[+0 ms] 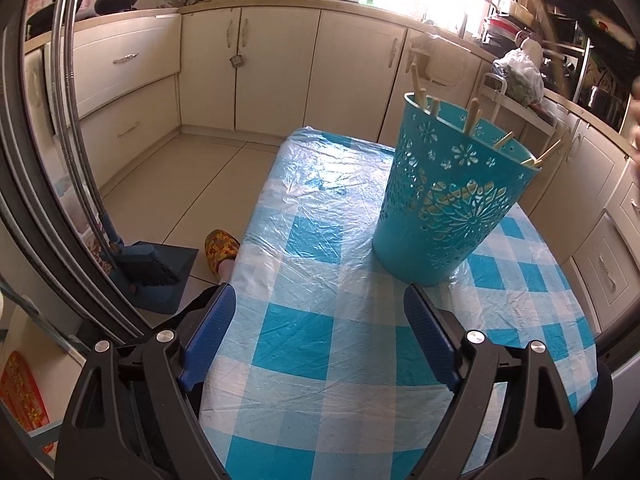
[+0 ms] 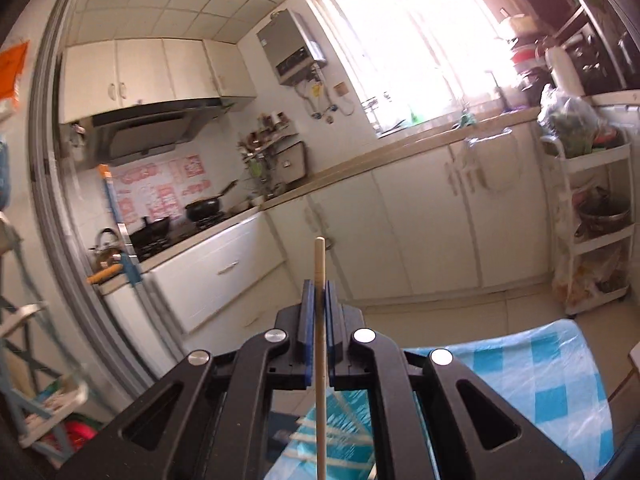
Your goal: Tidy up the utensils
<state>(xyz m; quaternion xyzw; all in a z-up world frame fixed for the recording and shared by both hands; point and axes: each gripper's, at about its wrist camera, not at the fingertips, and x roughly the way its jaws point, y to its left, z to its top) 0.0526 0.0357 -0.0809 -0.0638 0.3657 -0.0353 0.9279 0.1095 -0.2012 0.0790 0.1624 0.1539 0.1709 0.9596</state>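
While the right gripper [image 2: 319,300] is clamped on one wooden chopstick [image 2: 319,272] and the left gripper [image 1: 320,312] is held wide and empty, the chopstick should be lowered upright into the turquoise holder [image 1: 448,208] just ahead of the left fingertips.

The chopstick [image 2: 320,360] runs off the right wrist view's edge at 6 o'clock, its lower end unseen. Inside the teal basket [image 1: 448,216], the sticks' [image 1: 472,116] lower lengths are hidden. At 3 o'clock, shelf clutter blurs.

Checked table [image 1: 320,360] (plastic-covered) — a teal holder [image 1: 448,208] stands on it.
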